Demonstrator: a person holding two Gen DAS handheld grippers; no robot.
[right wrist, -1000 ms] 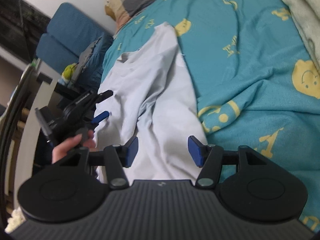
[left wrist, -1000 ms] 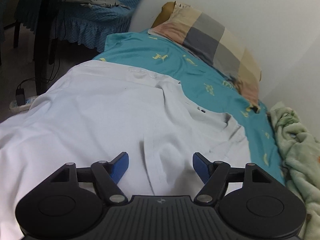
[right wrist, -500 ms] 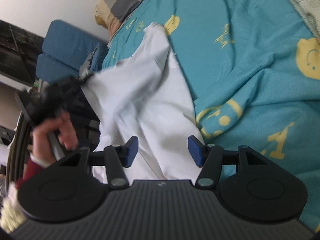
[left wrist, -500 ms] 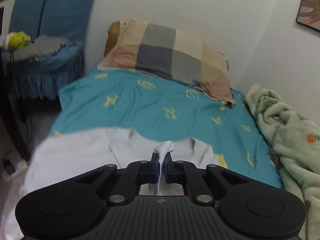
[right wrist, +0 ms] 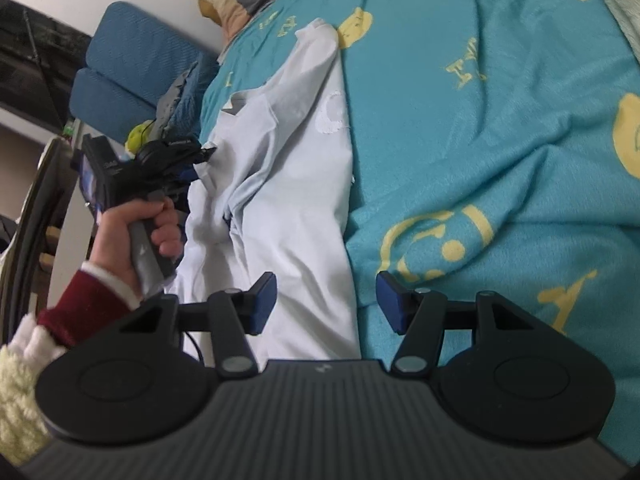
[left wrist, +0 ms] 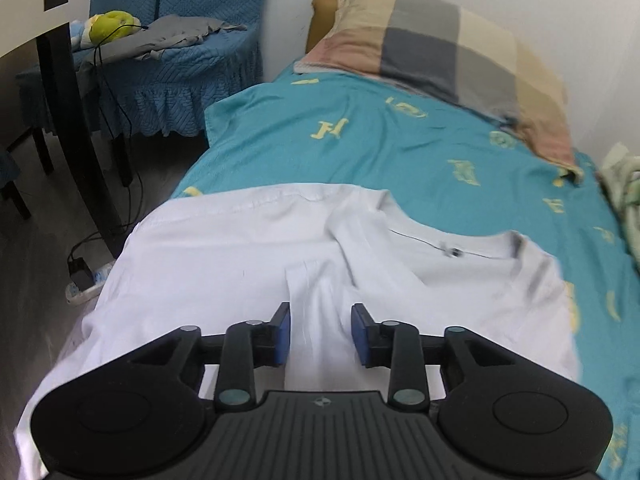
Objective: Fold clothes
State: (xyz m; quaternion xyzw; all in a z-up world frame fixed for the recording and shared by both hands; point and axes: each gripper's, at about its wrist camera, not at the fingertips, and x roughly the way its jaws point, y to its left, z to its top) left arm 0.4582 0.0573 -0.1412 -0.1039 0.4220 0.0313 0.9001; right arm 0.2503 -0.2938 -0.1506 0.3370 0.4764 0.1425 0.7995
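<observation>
A: Starting left: left hand-held gripper (left wrist: 320, 334) spread again over the white shirt (left wrist: 224, 264) on the bed (left wrist: 400, 152); half a second ago it pinched a fold.

B: Right hand-held gripper (right wrist: 327, 303) spread, astride the shirt's edge. Fold laid; next grasp pending.

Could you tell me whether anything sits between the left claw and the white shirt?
Nothing visible does: the left claw is open directly over the white shirt, its fabric showing between the blue pads.
</observation>
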